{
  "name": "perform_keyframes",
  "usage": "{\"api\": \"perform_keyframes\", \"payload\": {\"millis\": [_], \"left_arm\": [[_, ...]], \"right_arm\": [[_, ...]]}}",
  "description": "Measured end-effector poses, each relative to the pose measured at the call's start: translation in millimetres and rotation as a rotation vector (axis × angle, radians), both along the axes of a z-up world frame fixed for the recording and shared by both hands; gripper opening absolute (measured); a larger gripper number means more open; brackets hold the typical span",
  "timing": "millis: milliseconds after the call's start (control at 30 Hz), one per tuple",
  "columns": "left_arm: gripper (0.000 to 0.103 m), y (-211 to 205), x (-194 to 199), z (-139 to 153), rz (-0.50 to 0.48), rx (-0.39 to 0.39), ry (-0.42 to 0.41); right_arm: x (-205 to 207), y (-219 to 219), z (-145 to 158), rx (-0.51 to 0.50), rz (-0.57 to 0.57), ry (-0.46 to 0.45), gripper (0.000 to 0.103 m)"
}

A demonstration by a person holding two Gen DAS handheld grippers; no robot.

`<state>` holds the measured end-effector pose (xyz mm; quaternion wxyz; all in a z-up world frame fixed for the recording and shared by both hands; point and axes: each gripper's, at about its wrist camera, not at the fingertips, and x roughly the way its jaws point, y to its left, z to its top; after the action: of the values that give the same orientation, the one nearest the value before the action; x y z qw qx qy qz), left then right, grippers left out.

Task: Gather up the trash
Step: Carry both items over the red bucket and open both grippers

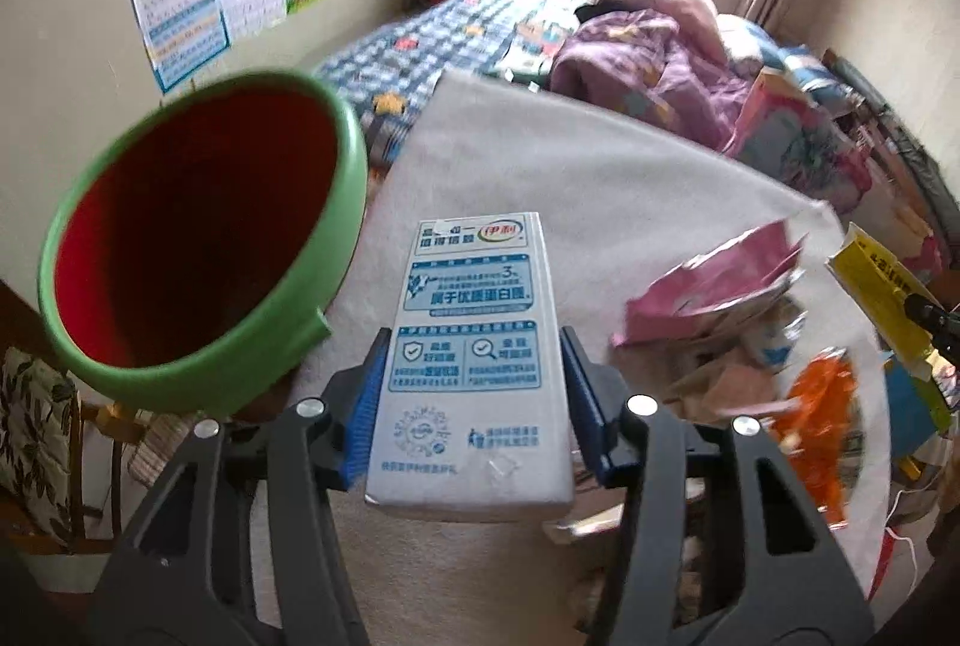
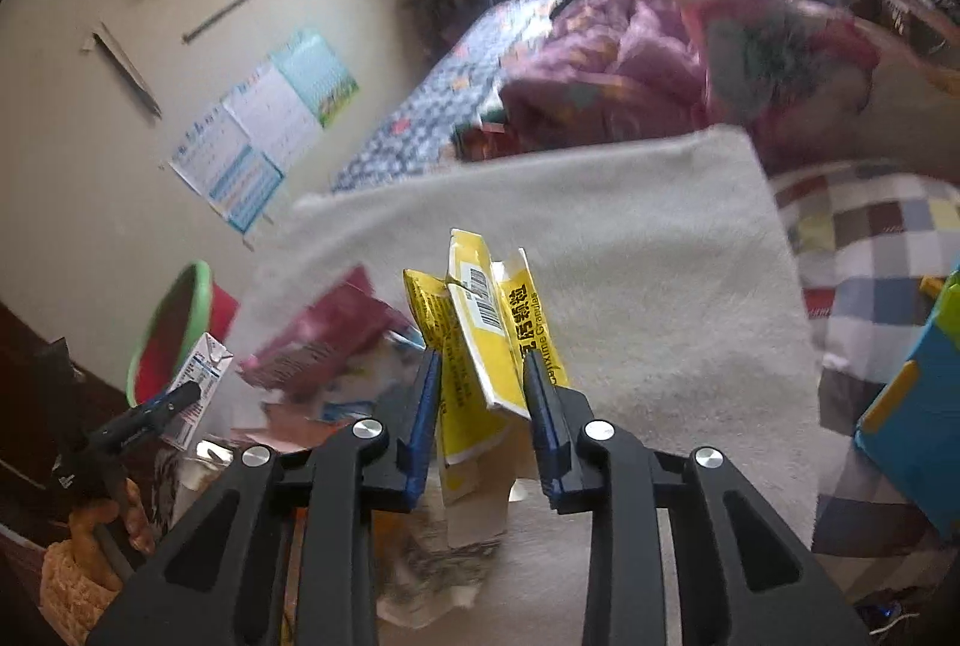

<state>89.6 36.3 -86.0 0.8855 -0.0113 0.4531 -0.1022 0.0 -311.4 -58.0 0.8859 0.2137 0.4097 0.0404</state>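
The left tool (image 1: 471, 388) has its blue pads pressed on both long sides of a white milk carton (image 1: 474, 346), jaws about half open around it and the carton lifted clear of the white cloth (image 1: 600, 178). At ten o'clock of it hangs the green bin (image 1: 198, 238) with a red inside, mouth tilted toward the carton. The right tool (image 2: 483, 376) is nearly closed on a bunch of yellow sachets (image 2: 480, 328). The trash pile (image 1: 732, 322) lies at three o'clock of the carton. The smooth carton, held low on its length, could pivot or slide out short of the bin; the loose sachets could fan apart and drop one.
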Motion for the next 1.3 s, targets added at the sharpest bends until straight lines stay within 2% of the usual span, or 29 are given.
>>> {"api": "perform_keyframes", "payload": {"millis": [200,433,600,967,1300], "left_arm": [[0.051,-6.2,-8.9,27.8,-0.034,-0.022,-0.074],[0.051,1.0,-15.8,39.9,-0.039,-0.014,-0.118],[0.051,19.2,-17.5,40.6,-0.002,-0.018,-0.119],[0.051,75.4,-14.8,43.3,0.089,-0.009,-0.125],[0.051,119.0,7.3,36.4,0.148,0.003,-0.109]], "right_arm": [[-9.3,33.4,39.1,-0.036,0.047,-0.1,0.027],[-4.2,66.0,58.8,-0.045,0.107,-0.138,0.028],[6.4,89.8,63.2,-0.001,0.162,-0.136,0.028],[38.5,162.7,71.5,-0.02,0.295,-0.143,0.028],[78.8,225.9,70.8,-0.016,0.398,-0.132,0.028]]}}
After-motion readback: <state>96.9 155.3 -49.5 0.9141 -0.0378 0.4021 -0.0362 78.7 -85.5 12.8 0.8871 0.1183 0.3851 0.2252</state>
